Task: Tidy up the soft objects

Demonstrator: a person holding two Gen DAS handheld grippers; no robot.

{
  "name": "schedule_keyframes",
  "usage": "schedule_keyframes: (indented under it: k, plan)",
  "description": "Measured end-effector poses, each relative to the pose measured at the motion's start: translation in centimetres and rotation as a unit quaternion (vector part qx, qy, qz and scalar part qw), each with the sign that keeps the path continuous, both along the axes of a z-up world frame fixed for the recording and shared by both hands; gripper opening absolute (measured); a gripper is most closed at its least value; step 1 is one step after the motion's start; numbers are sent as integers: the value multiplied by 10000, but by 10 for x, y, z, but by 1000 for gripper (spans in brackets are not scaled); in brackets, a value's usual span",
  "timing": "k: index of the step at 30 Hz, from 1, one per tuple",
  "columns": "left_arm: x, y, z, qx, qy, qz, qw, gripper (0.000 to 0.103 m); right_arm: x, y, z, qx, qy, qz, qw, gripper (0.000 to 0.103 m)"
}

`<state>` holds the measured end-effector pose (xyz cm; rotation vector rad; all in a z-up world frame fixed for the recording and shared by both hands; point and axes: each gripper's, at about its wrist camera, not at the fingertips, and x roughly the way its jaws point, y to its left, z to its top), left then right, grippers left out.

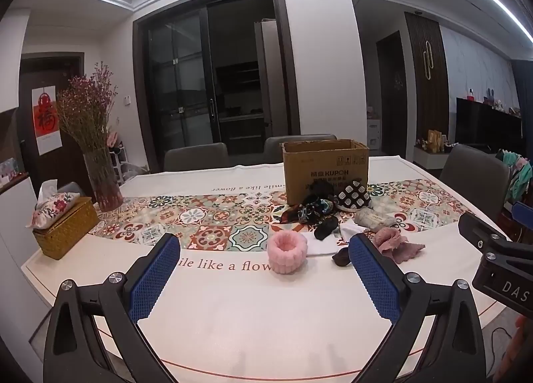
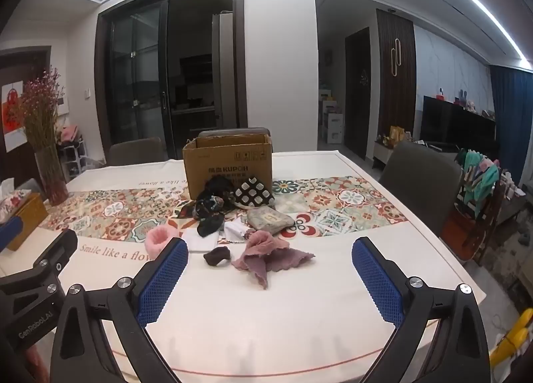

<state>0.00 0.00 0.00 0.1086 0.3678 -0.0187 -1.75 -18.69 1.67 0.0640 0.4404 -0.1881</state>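
Note:
A heap of soft things lies mid-table before an open cardboard box [image 1: 324, 168] [image 2: 228, 163]. It holds a fluffy pink band [image 1: 287, 252] [image 2: 156, 239], a mauve cloth [image 2: 266, 254] [image 1: 394, 243], a small dark brown piece [image 2: 216, 255], a white cloth [image 2: 200, 239], a black sock [image 2: 209, 224], a grey pouch [image 2: 269, 220], a black-and-white patterned pouch [image 2: 254, 194] and dark scarves [image 2: 208, 204]. My left gripper [image 1: 266, 278] is open, nothing between its blue pads, just short of the pink band. My right gripper [image 2: 269, 278] is open and empty, near the mauve cloth.
A glass vase of dried flowers [image 1: 100, 163] and a woven tissue box [image 1: 63, 228] stand at the table's left. Grey chairs [image 2: 419, 180] line the far and right sides. The table's right edge [image 2: 416, 216] drops to the floor.

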Motion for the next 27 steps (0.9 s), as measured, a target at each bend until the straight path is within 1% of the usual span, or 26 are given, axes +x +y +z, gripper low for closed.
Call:
schedule_keyframes:
  k: [3, 9, 10, 11, 12, 13, 14, 27]
  plan:
    - [0, 0, 0, 6, -27, 5, 10000, 103, 0, -1, 0, 51, -4, -1, 10000, 100]
    - [-2, -3, 4, 23, -135, 86, 9999, 103, 0, 0, 0, -4, -43, -13, 10000, 100]
    - [-5, -5, 12, 17, -185, 60, 9998, 103, 0, 1, 1, -13, -47, -8, 10000, 100]
    - [-10, 1, 6, -34, -256, 61, 9996, 103, 0, 3, 1, -25, -50, -6, 10000, 100]
    - [-11, 1, 7, -43, -263, 60, 9996, 103, 0, 5, 2, -35, -53, -3, 10000, 100]
    - [-11, 1, 7, -46, -260, 59, 9996, 103, 0, 7, 2, -43, -55, 2, 10000, 100]
    - [-12, 1, 7, -49, -255, 60, 9996, 103, 1, -2, 0, 40, -42, -20, 10000, 100]
    - [-9, 0, 5, -101, -193, 20, 9998, 103, 0, 0, -1, 51, -37, -13, 10000, 100]
